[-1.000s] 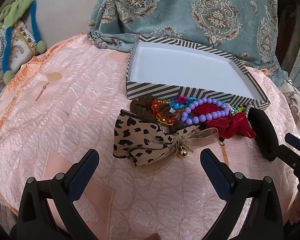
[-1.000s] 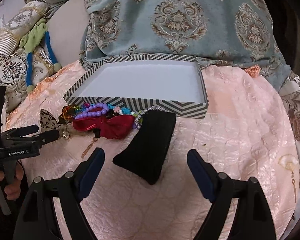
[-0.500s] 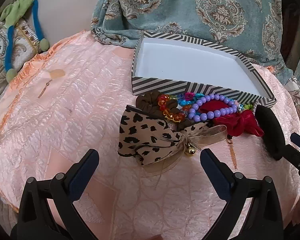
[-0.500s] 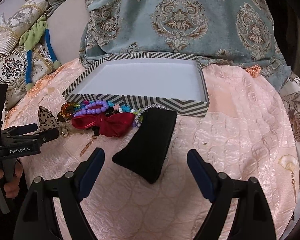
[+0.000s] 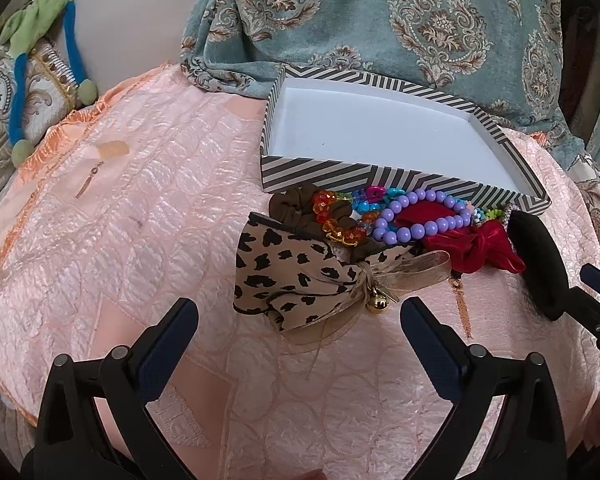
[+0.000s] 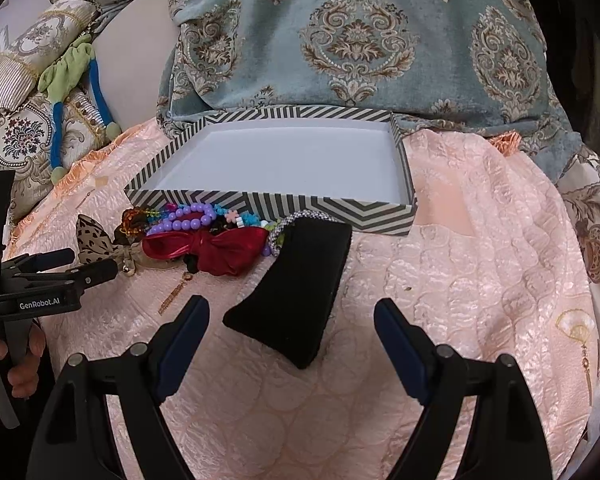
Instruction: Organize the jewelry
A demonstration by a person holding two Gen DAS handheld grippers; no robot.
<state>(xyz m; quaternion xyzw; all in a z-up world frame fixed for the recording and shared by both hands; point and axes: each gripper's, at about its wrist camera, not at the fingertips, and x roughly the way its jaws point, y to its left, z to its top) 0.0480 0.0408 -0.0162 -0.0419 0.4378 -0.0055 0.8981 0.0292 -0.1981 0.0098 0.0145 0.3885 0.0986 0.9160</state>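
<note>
A striped box (image 5: 380,176) with a white empty inside sits at the back of the pink quilt; it also shows in the right wrist view (image 6: 340,208). In front of it lies a heap: a leopard-print bow (image 5: 292,276) with a gold bell, a brown scrunchie (image 5: 292,204), a purple bead bracelet (image 5: 420,220), an orange bead bracelet (image 5: 340,228), a red bow (image 5: 476,248) and a black velvet cushion (image 6: 296,292). My left gripper (image 5: 298,330) is open just short of the leopard bow. My right gripper (image 6: 292,332) is open around the cushion's near corner.
The pink quilted cloth (image 5: 120,220) covers a rounded surface that drops off at left and right. A teal patterned fabric (image 6: 360,40) hangs behind the box. A green and blue cord (image 5: 20,80) lies on cushions at far left.
My left gripper has drifted left and slightly back, so the heap and box sit further right in its view. The right gripper has barely moved. Both stay open.
</note>
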